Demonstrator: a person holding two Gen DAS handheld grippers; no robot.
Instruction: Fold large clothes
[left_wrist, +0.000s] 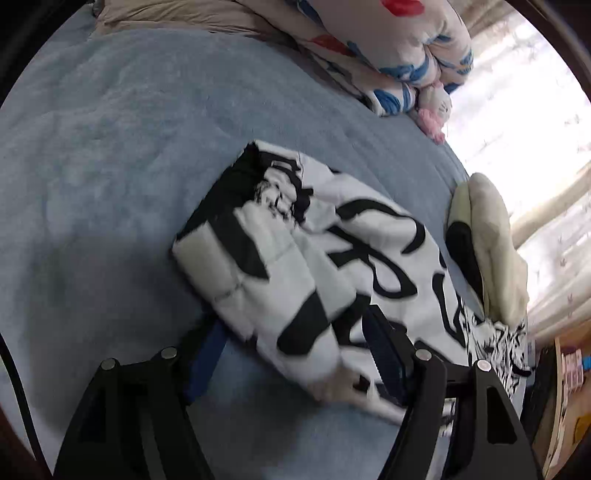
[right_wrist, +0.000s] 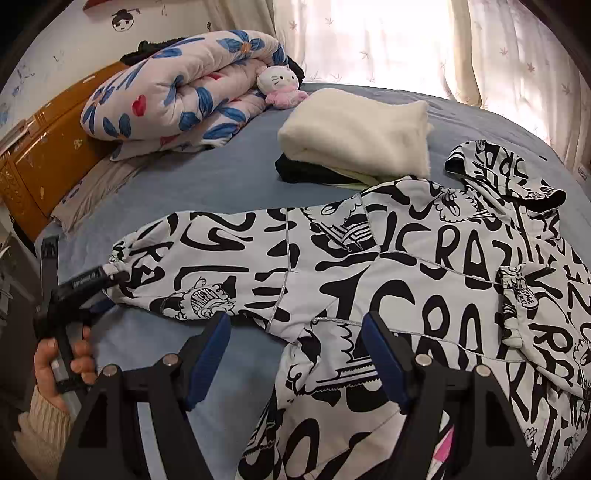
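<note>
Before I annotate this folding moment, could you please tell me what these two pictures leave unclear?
- Left wrist view: the black-and-white printed jacket sleeve end is motion-blurred, so contact with the left gripper is unclear.
- Right wrist view: the jacket's hem is cut off by the bottom edge and hidden behind the right gripper.
- Right wrist view: the dark garment under the folded cream fleece is mostly covered.

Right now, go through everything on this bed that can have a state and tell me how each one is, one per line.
Printed jacket: spread flat, one sleeve stretched out, not yet folded.
Sleeve cuff: lying between the open fingers of the left gripper.
Right gripper: open, above the jacket's body, holding nothing.
Cream garment: folded, stacked on a dark folded piece.
Floral quilt: rolled up by the headboard.
Plush toy: propped upright against the quilt.
</note>
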